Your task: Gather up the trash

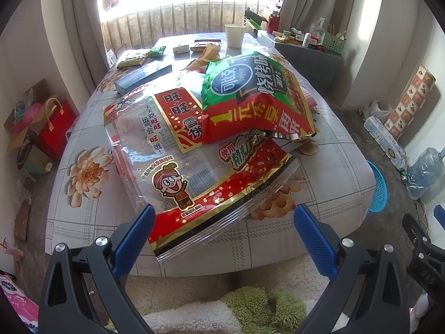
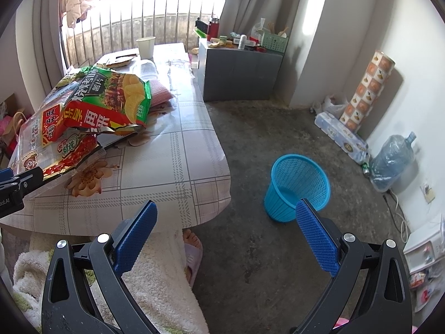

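Note:
A large clear-and-red snack bag (image 1: 194, 167) lies flat on the table (image 1: 319, 217), its near edge between my left gripper's (image 1: 224, 217) open fingers. A green-and-red chip bag (image 1: 256, 97) rests on top of it. Both bags show in the right wrist view, the snack bag (image 2: 55, 150) and the chip bag (image 2: 111, 100). My right gripper (image 2: 226, 211) is open and empty, off the table's corner, above the floor. A blue mesh trash basket (image 2: 297, 186) stands on the floor just beyond its right finger; it also shows in the left wrist view (image 1: 376, 189).
Farther along the table lie a blue box (image 1: 141, 78), small wrappers (image 1: 133, 59) and a paper cup (image 1: 235, 34). A grey cabinet (image 2: 239, 69) with clutter stands beyond. A water jug (image 2: 392, 158) and packs line the right wall. Bags (image 1: 52, 128) sit on the floor at left.

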The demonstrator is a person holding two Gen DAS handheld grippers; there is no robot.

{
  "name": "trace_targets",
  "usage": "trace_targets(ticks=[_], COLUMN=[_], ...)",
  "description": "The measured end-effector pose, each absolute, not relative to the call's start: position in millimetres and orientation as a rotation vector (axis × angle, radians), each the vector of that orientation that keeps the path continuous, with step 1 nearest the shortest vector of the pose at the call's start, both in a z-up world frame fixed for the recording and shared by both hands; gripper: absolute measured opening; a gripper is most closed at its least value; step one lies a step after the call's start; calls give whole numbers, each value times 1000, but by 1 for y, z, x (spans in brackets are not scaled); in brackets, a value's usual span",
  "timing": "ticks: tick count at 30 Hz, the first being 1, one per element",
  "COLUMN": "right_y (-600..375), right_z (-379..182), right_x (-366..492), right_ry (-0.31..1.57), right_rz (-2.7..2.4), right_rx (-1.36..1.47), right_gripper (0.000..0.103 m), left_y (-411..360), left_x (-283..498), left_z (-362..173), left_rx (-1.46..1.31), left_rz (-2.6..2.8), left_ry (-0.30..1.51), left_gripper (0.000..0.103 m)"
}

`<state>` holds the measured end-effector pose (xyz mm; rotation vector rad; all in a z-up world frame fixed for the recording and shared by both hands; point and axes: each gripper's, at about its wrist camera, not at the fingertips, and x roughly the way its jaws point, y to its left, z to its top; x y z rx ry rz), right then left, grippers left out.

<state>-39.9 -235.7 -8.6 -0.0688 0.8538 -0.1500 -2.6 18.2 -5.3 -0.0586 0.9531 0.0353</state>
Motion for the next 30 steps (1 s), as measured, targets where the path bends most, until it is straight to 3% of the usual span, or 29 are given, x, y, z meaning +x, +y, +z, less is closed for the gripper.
trace_targets(ticks=[18, 25, 30], right_y=[-188, -170, -169], right_z=[17, 20, 7], right_x=[3, 31, 56], right_ry=[678, 713, 813], right_rz=[86, 209, 394], right_rx=[79, 176, 448], right_gripper=[96, 96, 94], left_y=[104, 115, 117], left_x=[10, 32, 50], left_z=[17, 19, 19], left_rx=[-140, -116, -97], left_rz=[54, 2, -22], left_ry=[837, 797, 793], left_gripper=[97, 97, 97])
